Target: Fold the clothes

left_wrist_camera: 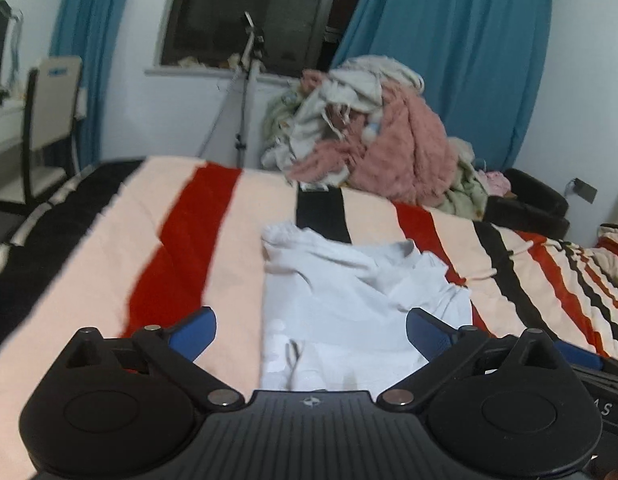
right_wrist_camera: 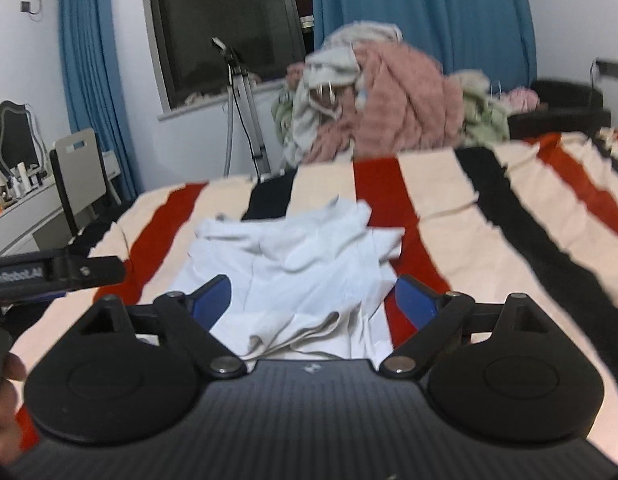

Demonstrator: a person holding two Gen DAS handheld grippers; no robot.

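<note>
White garment (left_wrist_camera: 349,300) on striped bedspread (left_wrist_camera: 109,260)

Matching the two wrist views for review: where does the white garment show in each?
Left wrist: white garment lies centre, slightly right, reaching down between the open jaws.
Right wrist: white garment lies centre, between the open jaws.
Shared landmark: pink fluffy pile beyond the bed.
</note>
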